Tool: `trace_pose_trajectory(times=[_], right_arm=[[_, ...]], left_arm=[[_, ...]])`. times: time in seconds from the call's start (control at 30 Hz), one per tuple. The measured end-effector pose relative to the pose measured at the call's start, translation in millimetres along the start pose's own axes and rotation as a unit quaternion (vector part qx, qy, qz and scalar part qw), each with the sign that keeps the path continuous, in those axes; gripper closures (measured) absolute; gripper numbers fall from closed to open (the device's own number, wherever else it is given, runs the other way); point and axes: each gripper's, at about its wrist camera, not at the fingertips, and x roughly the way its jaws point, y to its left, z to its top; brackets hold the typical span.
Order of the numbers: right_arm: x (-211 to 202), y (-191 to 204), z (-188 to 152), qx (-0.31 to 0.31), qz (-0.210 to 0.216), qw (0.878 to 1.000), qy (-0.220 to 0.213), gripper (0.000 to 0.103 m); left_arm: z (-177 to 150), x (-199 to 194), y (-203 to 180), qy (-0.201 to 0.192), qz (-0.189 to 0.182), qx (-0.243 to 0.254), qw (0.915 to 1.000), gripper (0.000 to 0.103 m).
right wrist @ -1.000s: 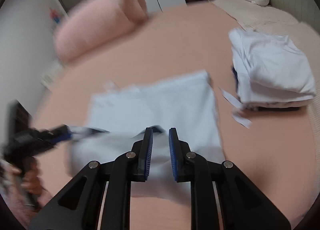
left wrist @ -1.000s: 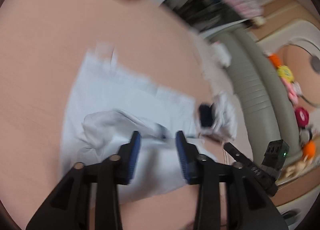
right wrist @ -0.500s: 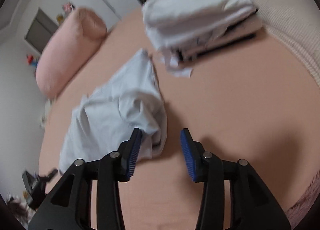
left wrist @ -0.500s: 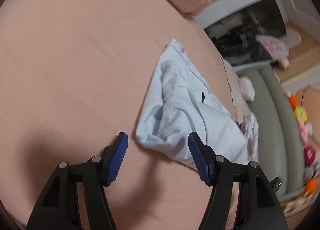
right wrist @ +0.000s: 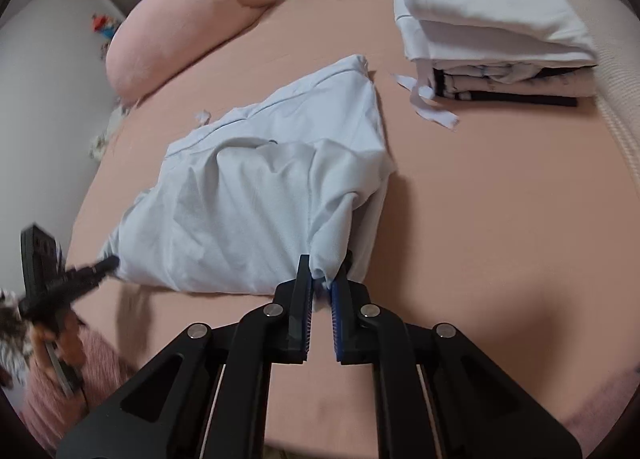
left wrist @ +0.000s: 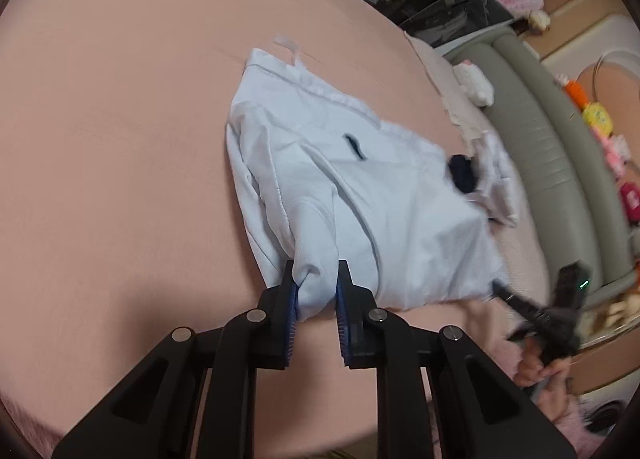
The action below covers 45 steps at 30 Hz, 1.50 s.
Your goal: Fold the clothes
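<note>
Our left gripper point(left wrist: 316, 283) and right gripper point(right wrist: 322, 279) both angle downward, jaws just closed, each pinching a fold of the pale blue garment point(left wrist: 360, 199).

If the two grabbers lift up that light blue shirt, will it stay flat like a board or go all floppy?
Probably floppy: the light blue shirt already lies on the bed in soft wrinkles and folds. The left gripper and right gripper each pinch a bunched corner, so the middle would likely sag between them. It looks thin, so probably light.
</note>
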Motion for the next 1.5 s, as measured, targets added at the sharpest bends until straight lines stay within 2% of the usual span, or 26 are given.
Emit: trace_pose_trajectory(times=[0.03, 0.13, 0.27, 0.33, 0.37, 0.43, 0.47, 0.53, 0.6, 0.67, 0.7, 0.77, 0.8, 0.87, 0.9, 0.93, 0.97, 1.0, 1.03, 1.13, 1.2, 1.23, 1.27, 1.33, 1.4, 1.5], right_arm=[[-6, -1, -12, 0.003, -0.007, 1.000, 0.014, 0.096], [-17, -3, -46, 0.007, -0.012, 0.999, 0.049, 0.097], [-28, -6, -54, 0.010, -0.020, 0.999, 0.042, 0.096], [-27, -3, -48, -0.009, -0.066, 0.997, 0.037, 0.095], [-25, 2, -45, -0.026, -0.100, 0.994, 0.037, 0.089], [-26, 16, -42, -0.076, -0.179, 0.981, 0.022, 0.086], [-31, 23, -42, -0.093, -0.200, 0.975, 0.005, 0.083], [-41, 33, -42, -0.111, -0.226, 0.967, -0.028, 0.080], [-54, 31, -40, -0.072, -0.187, 0.978, -0.060, 0.080], [-49, 39, -35, -0.056, -0.163, 0.981, -0.089, 0.079], [-36, 51, -31, -0.063, -0.159, 0.981, -0.088, 0.075], [-7, 82, -30, -0.118, -0.141, 0.981, -0.064, 0.076], [10, 92, -31, -0.142, -0.143, 0.978, -0.049, 0.078], [44, 96, -32, -0.168, -0.181, 0.969, -0.015, 0.078], [58, 90, -34, -0.165, -0.189, 0.968, 0.003, 0.079], [66, 74, -35, -0.141, -0.180, 0.973, 0.020, 0.079], [69, 59, -36, -0.124, -0.172, 0.977, 0.028, 0.080], [62, 49, -38, -0.119, -0.163, 0.979, 0.024, 0.084], [56, 40, -40, -0.117, -0.160, 0.980, 0.020, 0.089], [46, 15, -37, -0.096, -0.153, 0.983, 0.022, 0.100], [33, 9, -36, -0.075, -0.134, 0.988, 0.012, 0.102], [23, 11, -33, -0.070, -0.131, 0.989, -0.005, 0.098], [13, 16, -29, -0.073, -0.125, 0.989, -0.024, 0.092], [-4, 24, -22, -0.076, -0.111, 0.989, -0.056, 0.090], [-5, 26, -5, -0.070, -0.090, 0.992, -0.060, 0.082], [9, 19, 31, -0.056, -0.073, 0.995, -0.037, 0.079]], left_arm=[[-9, -9, 1, -0.001, -0.010, -0.003, 0.9999, 0.086], [-32, -20, 6, 0.000, 0.023, 0.012, 0.9997, 0.086], [-33, -8, 34, 0.042, 0.083, -0.026, 0.9953, 0.080], [-35, -12, 32, 0.035, 0.112, -0.018, 0.9930, 0.076], [-36, -17, 29, 0.019, 0.133, -0.012, 0.9909, 0.071], [-38, -32, 22, -0.033, 0.179, -0.010, 0.9832, 0.070], [-39, -41, 20, -0.068, 0.204, -0.014, 0.9765, 0.070], [-41, -53, 22, -0.094, 0.190, -0.025, 0.9769, 0.067], [-42, -45, 24, -0.066, 0.120, -0.024, 0.9903, 0.067], [-44, -36, 10, -0.064, 0.090, 0.017, 0.9938, 0.067], [-45, -30, -4, -0.072, 0.081, 0.046, 0.9931, 0.067], [-44, -9, -25, -0.071, 0.062, 0.084, 0.9920, 0.067], [-42, 8, -27, -0.049, 0.095, 0.087, 0.9904, 0.067], [-37, 38, -18, 0.006, 0.173, 0.076, 0.9820, 0.067], [-37, 41, -11, 0.016, 0.165, 0.060, 0.9842, 0.068], [-37, 36, -6, 0.013, 0.152, 0.053, 0.9869, 0.070], [-37, 30, -3, 0.012, 0.168, 0.060, 0.9839, 0.081], [-37, 24, -1, 0.011, 0.192, 0.070, 0.9789, 0.087], [-37, 20, 4, 0.013, 0.211, 0.074, 0.9745, 0.098], [-33, 12, 12, 0.011, 0.189, 0.046, 0.9807, 0.098], [-31, 9, -1, -0.002, 0.189, 0.064, 0.9799, 0.094], [-31, 9, -12, -0.010, 0.189, 0.082, 0.9785, 0.083], [-29, 12, -24, -0.015, 0.167, 0.100, 0.9807, 0.068], [-23, 17, -48, -0.020, 0.115, 0.135, 0.9839, 0.054], [-15, 33, -78, -0.015, 0.093, 0.176, 0.9798, 0.054], [1, 68, -118, -0.004, 0.075, 0.224, 0.9717, 0.054]])
